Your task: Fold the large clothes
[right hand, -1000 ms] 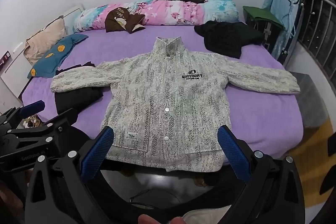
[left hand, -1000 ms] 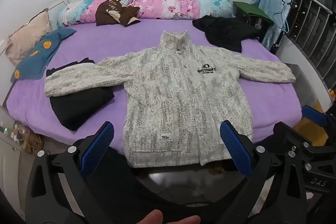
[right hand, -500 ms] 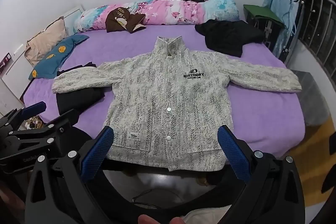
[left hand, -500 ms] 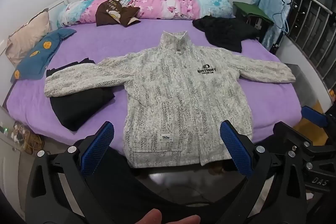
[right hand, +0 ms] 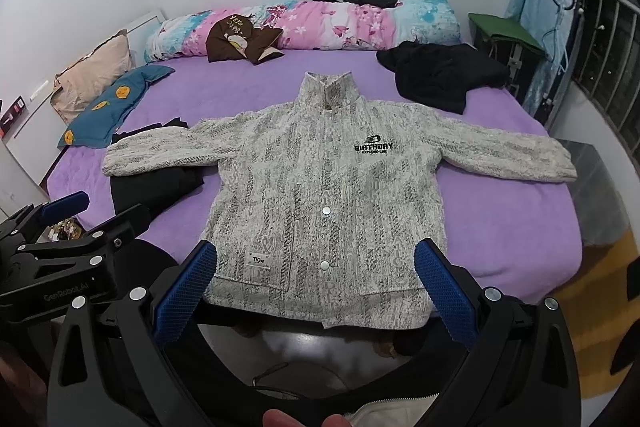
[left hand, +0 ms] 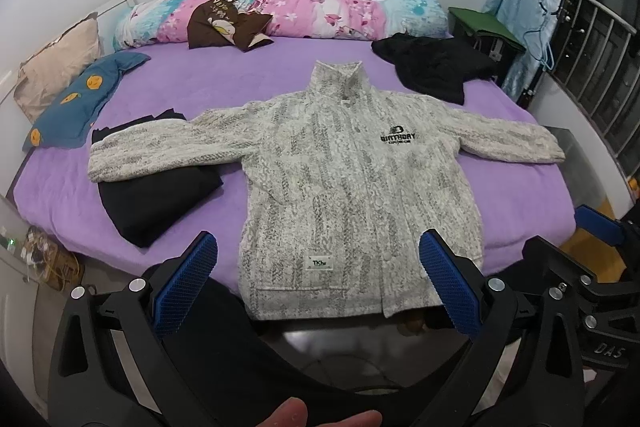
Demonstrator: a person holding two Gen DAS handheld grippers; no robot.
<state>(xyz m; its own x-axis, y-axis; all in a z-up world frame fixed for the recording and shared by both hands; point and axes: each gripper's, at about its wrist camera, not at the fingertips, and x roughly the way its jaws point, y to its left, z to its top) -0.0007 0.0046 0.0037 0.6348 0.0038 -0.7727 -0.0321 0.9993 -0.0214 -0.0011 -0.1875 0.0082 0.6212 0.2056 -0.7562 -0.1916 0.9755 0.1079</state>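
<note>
A purple bed [left hand: 248, 83] fills your view, and the grey-and-white fleece jacket [left hand: 352, 187] lies face up across its middle, buttoned, collar toward 12 o'clock, hem hanging just over the near edge at 6 o'clock. Its sleeves spread to 9 and 3 o'clock; the 9 o'clock sleeve rests on a folded black garment [left hand: 156, 199]. A black heap [left hand: 436, 71] sits at 1 o'clock of the collar, well apart, with the floral bolster [left hand: 344, 15] along the far edge at 12 o'clock.

Your left gripper [left hand: 318, 283] and right gripper [right hand: 316, 281] both hover short of the hem, blue pads wide apart, holding nothing.

The jacket looks thick, soft and fairly heavy, likely to sag rather than slide, so a pinch should hold. Take it at the sleeve cuffs or shoulder seams, gathering both layers. The 9 o'clock cuff risks dragging the black garment beneath it.
</note>
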